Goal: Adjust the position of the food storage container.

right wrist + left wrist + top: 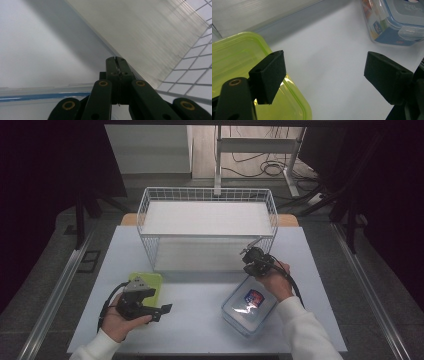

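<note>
- Two hand-held grippers are mine: the left hand-held gripper (162, 312) hovers low over the pale bench (200, 320), its jaws spread wide and holding nothing.
- Just behind and to the left of those jaws lies the flat lime-green translucent plastic lid (234, 57), resting on the bench; one pad overlaps its near corner in the left gripper view, though I cannot tell whether it touches.
- My right hand-held gripper (116, 62) has its jaws pressed together with nothing between them, tip pointing toward the front wall of the white wire basket (207, 195) with its pale liner.
- Directly beneath my right hand sits the clear rectangular plastic food box with blue clip lid (248, 305), closed, with a red and blue label on top; the gripper tip is past its far edge, near the basket and apart from the box.
- I judge the step in hand to be the approach: neither thing is gripped yet, and the basket looks like the destination.
- Next, my left jaws need to settle around the lid's edge and close on it; a thin flat piece lying flush calls for a shallow angle so one pad gets under the rim.
- My right jaws must part before they can take the box, probably by a clip or rim.
</note>
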A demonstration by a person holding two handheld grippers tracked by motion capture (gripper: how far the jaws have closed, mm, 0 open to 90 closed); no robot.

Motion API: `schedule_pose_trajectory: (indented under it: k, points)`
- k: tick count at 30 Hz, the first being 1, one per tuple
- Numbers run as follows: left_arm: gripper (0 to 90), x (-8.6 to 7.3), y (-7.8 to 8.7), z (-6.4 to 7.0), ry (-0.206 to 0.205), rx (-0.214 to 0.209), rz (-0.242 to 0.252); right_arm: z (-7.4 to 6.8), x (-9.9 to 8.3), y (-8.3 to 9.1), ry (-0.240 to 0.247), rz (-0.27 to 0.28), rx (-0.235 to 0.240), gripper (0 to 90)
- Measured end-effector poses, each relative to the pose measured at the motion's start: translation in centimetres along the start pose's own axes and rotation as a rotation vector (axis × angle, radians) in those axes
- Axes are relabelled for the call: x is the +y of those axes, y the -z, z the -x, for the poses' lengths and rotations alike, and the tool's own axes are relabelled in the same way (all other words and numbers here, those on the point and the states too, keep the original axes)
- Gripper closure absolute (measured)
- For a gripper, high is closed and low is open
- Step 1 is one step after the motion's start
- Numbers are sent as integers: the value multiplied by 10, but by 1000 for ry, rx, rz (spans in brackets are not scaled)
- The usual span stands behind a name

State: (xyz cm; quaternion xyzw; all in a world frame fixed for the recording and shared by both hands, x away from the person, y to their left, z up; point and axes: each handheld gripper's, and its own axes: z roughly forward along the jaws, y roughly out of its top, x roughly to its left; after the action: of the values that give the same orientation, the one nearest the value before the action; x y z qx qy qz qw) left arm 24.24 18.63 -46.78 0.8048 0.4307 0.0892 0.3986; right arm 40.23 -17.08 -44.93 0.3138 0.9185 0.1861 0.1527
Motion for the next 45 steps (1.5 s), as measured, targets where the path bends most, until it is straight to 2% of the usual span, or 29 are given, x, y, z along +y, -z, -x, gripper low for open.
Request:
schedule_pose_trajectory:
  k: [3, 10, 18, 22, 24, 30, 33, 36, 39, 41, 42, 43, 44, 45]
  points:
    - [175, 0, 0, 0, -2, -1, -3, 1, -2, 2, 8, -10, -20, 894]
    - [176, -1, 1, 2, -1, 0, 2, 5, -14, 7, -8, -11, -45, 894]
    - [176, 0, -1, 5, -7, -1, -1, 20, -45, 23, -40, -16, -66, 895]
    - [176, 1, -1, 6, -9, -5, -4, 23, -56, 29, -52, -12, -70, 895]
    - [176, 2, -1, 8, 2, -33, -1, 24, -67, 34, -65, 3, -71, 896]
    - [176, 4, -2, 12, -13, -28, -2, 27, -82, 41, -81, 21, -82, 896]
    - [176, 3, -2, 12, -13, -28, -2, 29, -91, 44, -100, 36, -70, 896]
    - [176, 4, -3, 11, -14, -25, -5, 27, -93, 48, -85, 60, -86, 895]
    - [176, 4, -3, 10, -19, -24, -10, 19, -95, 65, -91, 141, -38, 895]
    - [176, 4, -3, 11, -18, -25, -8, 9, -97, 77, -55, 172, 5, 895]
    - [176, 4, -3, 11, -18, -25, -8, 9, -97, 77, -55, 172, 5, 895]
    - [176, 3, -3, 11, -19, -25, -8, 2, -99, 83, -39, 181, 34, 895]
    - [175, 3, -2, 11, -18, -25, -8, -12, -105, 93, -9, 198, 97, 895]
    - [176, 3, -2, 11, -19, -24, -8, -20, -109, 98, 11, 203, 129, 895]
